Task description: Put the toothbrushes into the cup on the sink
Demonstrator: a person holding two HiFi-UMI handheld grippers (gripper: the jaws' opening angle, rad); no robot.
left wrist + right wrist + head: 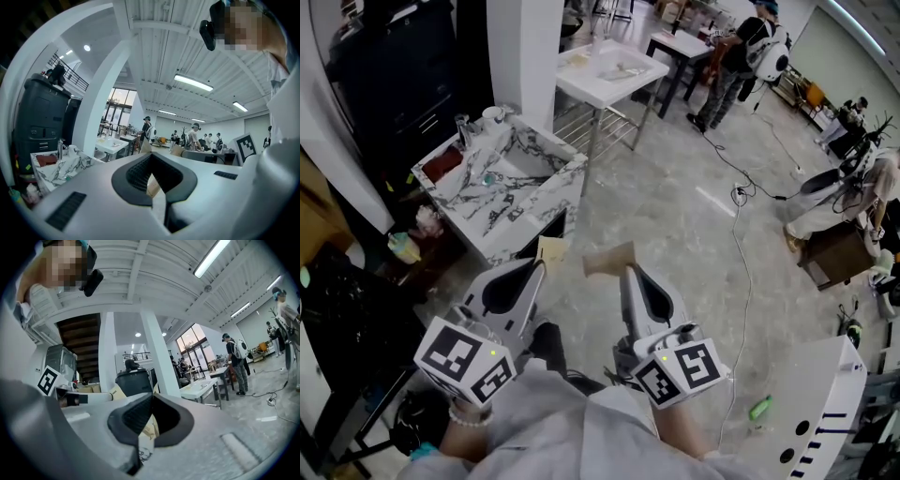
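The marble sink (511,202) stands at the upper left of the head view, with a white cup (494,114) and a tap (462,128) at its back edge. Both grippers are held low, well short of it. My left gripper (542,265) is shut on a flat tan cardboard pack (551,250). My right gripper (626,269) is shut on a similar tan pack (609,258). Each gripper view shows its pack pinched between the jaws: left (152,185), right (149,432). The left gripper view also shows the sink (56,171) and cup (72,150) far left. No bare toothbrush shows.
A white table (609,70) stands beyond the sink, next to a white pillar (525,47). A black cable (741,272) trails over the grey floor. People (741,56) stand at the far back. A white cabinet (825,403) is lower right; dark furniture (384,56) lines the left.
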